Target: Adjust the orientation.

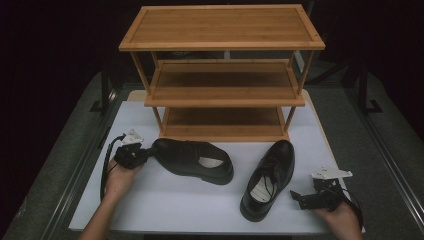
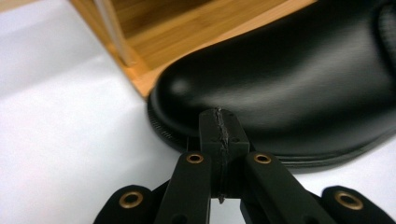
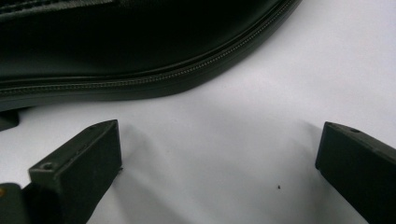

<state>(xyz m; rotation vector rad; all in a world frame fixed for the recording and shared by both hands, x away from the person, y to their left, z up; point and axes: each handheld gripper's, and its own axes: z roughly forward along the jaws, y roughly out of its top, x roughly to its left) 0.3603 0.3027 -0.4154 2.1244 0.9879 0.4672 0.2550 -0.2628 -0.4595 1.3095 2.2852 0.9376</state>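
Bamboo rack (image 1: 222,95): empty, behind both shoes (likely their destination).
Left gripper (image 2: 219,135): jaws pressed together, tip against left shoe (image 1: 192,159).
Right gripper (image 1: 305,196): jaws wide apart, beside right shoe (image 1: 268,178).

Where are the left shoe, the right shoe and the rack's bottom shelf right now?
Left shoe (image 1: 192,159), high view, on its upper, mid-shoe.
Right shoe (image 1: 281,156), high view, on its toe cap.
Bottom shelf (image 1: 222,117), high view, on its bare wooden board.
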